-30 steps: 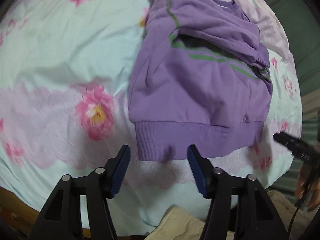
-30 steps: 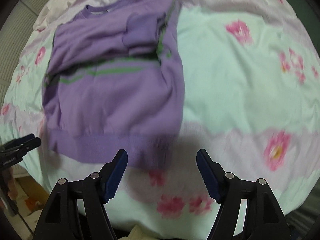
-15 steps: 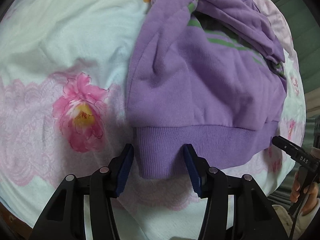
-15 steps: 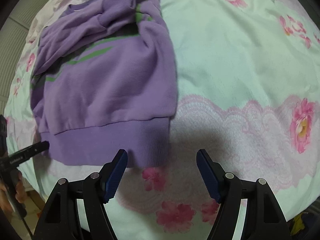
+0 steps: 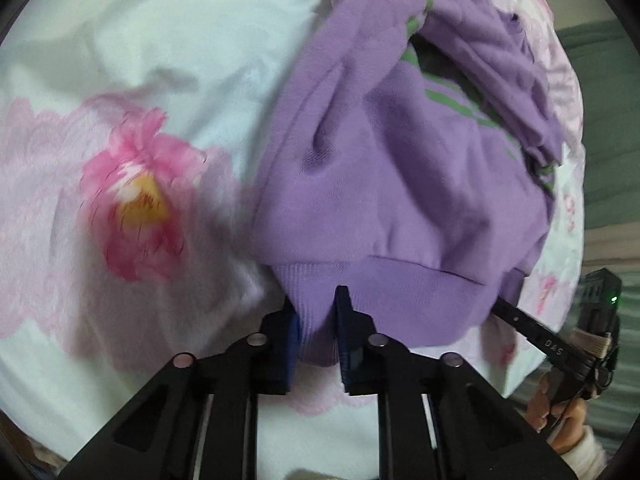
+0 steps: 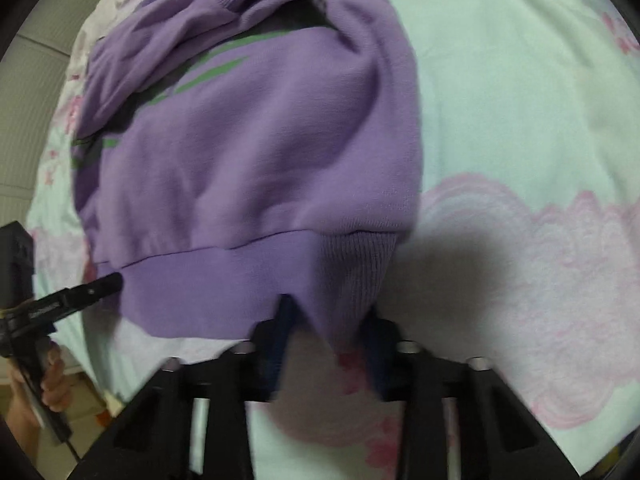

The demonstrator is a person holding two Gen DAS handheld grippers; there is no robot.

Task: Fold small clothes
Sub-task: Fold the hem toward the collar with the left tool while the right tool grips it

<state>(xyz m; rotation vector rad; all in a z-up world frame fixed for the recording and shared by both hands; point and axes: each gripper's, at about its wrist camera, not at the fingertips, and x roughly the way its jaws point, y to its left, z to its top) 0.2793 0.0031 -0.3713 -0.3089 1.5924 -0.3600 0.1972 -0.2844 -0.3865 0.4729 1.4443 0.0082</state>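
Observation:
A small purple sweater (image 5: 400,184) with green stripes lies on the flowered bed sheet (image 5: 140,60), sleeves folded over its body. Its ribbed hem (image 5: 408,300) faces me. My left gripper (image 5: 316,308) is closing its jaws on the hem's left corner, and the rib is pinched between the blue pads. In the right wrist view the same sweater (image 6: 260,152) shows, and my right gripper (image 6: 328,312) is closing on the hem's right corner (image 6: 352,272), which bunches to a point between the pads. Each view shows the other gripper's black finger at the hem's far end.
The sheet (image 6: 520,100) is pale green with pink flowers and a pink lace band. A big pink flower (image 5: 136,196) lies left of the sweater. A hand (image 5: 560,416) holds the other gripper at the bed's near edge. A wall (image 6: 28,92) lies beyond the bed.
Both grippers have come down onto the hem, and their jaws have gone from wide to narrow around its two corners. The hem fabric now bunches up between the pads.

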